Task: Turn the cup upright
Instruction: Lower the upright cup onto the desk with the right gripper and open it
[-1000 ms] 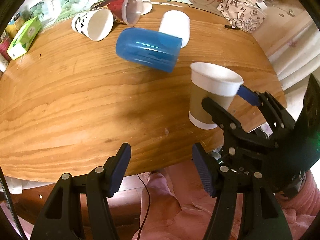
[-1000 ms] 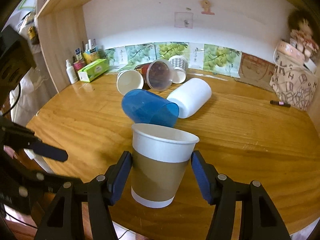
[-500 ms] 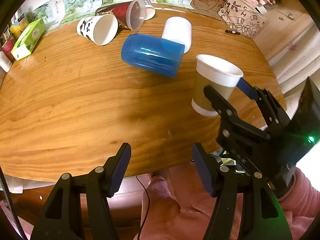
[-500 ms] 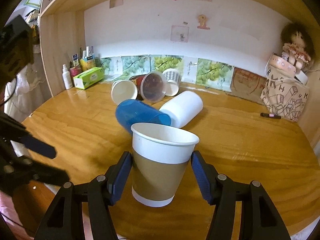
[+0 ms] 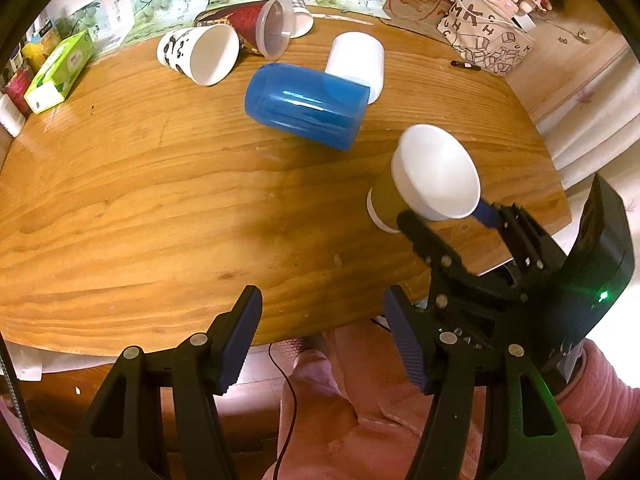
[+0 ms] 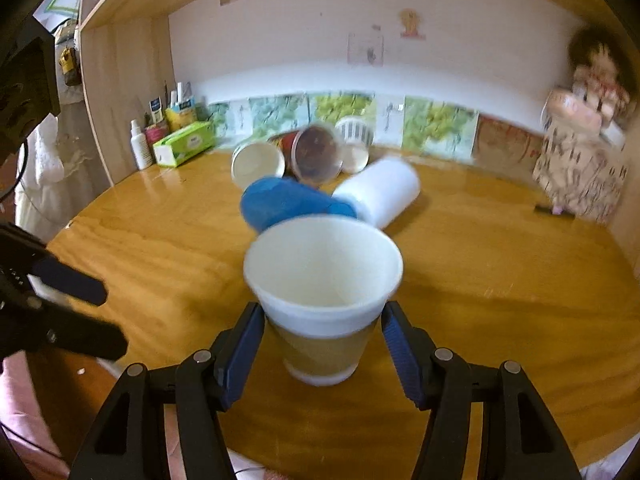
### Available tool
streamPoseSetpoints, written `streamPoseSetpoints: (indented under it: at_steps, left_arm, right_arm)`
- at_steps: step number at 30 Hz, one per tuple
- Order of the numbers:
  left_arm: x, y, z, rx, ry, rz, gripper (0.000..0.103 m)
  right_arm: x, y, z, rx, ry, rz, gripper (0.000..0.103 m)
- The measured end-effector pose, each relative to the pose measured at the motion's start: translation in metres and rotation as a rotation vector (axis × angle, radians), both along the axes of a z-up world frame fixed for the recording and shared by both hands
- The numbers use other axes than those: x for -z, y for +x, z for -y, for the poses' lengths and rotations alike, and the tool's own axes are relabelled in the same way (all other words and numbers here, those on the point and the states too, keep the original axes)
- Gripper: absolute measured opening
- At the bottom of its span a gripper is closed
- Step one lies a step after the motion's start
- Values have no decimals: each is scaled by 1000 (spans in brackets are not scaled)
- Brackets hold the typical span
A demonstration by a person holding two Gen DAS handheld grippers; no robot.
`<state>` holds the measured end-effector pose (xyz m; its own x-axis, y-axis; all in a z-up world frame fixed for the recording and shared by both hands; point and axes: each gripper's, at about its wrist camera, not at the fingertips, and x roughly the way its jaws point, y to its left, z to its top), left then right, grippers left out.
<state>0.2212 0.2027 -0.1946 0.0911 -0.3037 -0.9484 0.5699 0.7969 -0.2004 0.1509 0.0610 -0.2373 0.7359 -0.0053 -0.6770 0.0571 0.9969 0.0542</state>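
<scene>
While the left gripper gapes, the right gripper pinches an unlabelled brown-banded paper cup.

Your right gripper sits low over the near table edge, its fingers spread on either side of the cup and pointing forward, whether they are pressing it is unclear. Your left gripper hangs beside it, jaws wide apart, gripping nothing.
</scene>
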Motion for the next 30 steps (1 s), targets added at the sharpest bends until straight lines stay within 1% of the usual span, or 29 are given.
streamPoseSetpoints:
  at_steps: [3,8,10,12,15,16,19,24,27,30]
  left_arm:
    - [-1,-1,2,10,-5,1,68]
    - [0,-5,5,17,-3,3,72]
    - [0,-6,5,13,1,3,75]
    - [1,-6,3,4,3,2,81]
    - [6,-5,-1,-31,20,-11,81]
    - [8,-4,-5,-51,29,-14,81]
    - [9,-5,-12,-92,61,3,81]
    - [0,-9,-20,-144,53,17,81]
    - [-11,-11,-21,-160,51,47,81]
    - [-31,-14,-20,-171,35,86,81]
  right_arm:
    - [4,-4,-1,-18,5,-47,61]
    - [0,-11,-2,-44,29,-83,62]
    - [-2,-13,-2,-50,31,-105,65]
    - [-5,-17,-1,-58,39,-126,69]
    - [-9,-21,1,-49,63,-170,75]
    - [-12,-25,3,-37,74,-184,75]
    - [-23,-32,8,7,78,-198,81]
    - [-46,-47,17,80,81,-236,81]
    - [-61,-50,20,82,94,-253,81]
    - [-79,-53,23,84,117,-258,81]
